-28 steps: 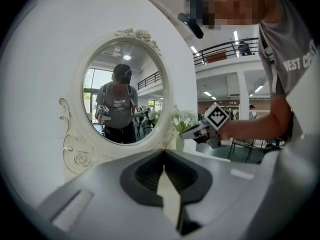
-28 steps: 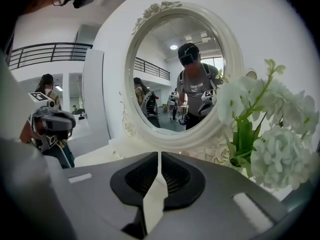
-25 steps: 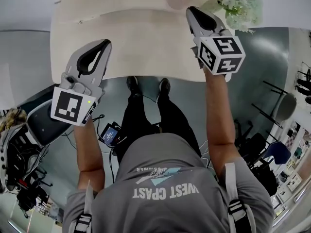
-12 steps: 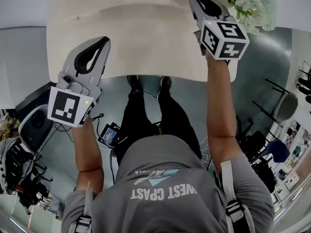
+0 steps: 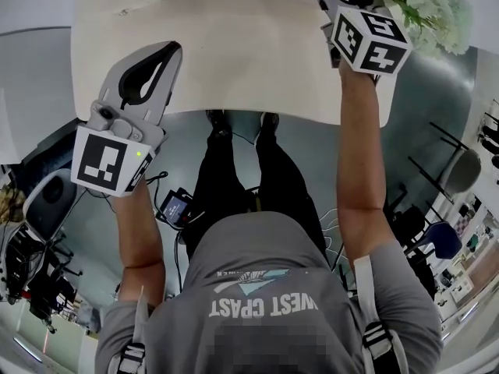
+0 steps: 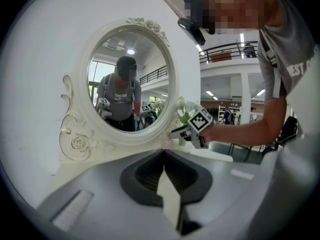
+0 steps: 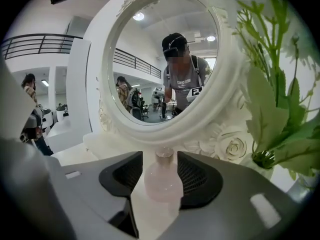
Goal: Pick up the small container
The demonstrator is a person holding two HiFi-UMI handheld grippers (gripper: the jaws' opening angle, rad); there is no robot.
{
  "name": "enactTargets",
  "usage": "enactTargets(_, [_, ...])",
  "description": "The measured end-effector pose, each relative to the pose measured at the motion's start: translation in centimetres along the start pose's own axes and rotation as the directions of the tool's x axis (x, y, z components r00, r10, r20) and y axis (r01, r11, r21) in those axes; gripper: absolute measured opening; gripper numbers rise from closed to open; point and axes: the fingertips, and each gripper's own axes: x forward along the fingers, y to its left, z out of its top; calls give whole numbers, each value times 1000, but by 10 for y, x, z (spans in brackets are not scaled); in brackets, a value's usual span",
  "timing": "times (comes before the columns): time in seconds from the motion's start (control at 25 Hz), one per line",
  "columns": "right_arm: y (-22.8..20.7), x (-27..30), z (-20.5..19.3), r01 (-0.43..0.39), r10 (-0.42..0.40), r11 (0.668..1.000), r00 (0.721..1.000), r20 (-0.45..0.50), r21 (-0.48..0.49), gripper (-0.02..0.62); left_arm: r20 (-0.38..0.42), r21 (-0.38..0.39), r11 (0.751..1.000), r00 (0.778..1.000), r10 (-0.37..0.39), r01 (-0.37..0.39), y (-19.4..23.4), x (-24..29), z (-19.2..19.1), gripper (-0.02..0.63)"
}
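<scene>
We stand at a white table (image 5: 234,53), the largest thing before us, with both grippers held over its top. At the back of it rises an oval mirror (image 7: 165,64) in a white frame carved with roses and scrolls; its glass shows our own reflection. To the right of the mirror is a bunch of pale flowers (image 5: 433,10) on green stems. We cannot make out the vessel that holds them.

Our left gripper (image 6: 164,154) hangs over the near-left part of the table. Its jaws are pressed together with nothing between them.

Our right gripper (image 7: 159,156) reaches to the far-right of the table, close to the foot of the mirror frame. Its jaws are opening, spread wide, and the pads do not press on anything.

Between those jaws stands the small container (image 7: 163,181). It is a pale pink, cloudy little bottle with a round belly, a narrow neck and a cap on top. It sits upright on the table, just in front of the mirror's base. We cannot tell whether there is anything in it.
</scene>
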Motion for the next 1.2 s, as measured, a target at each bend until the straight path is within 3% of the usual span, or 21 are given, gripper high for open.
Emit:
enactTargets(0.48, [-3,38,5,33,-33,999,999,-2,-14,218,7,-15,1000,1000,3,-3,13,-1,-10,2])
enactTargets(0.68, [-6,44,10,47,-47,999,999,3,-19,196,3,-12,1000,1000,13,-13,17,-4,-6,2])
enactTargets(0.84, [-2,46,12,27,-27,999,1000,7,-34,123,-8,-14,1000,1000,17,-17,16,-6,-5,2])
enactTargets(1.2, [-6,42,8,18,-19,1000,1000,-23,-25,115,-22,-4,1000,1000,22,-22,17,-6,-3,2])
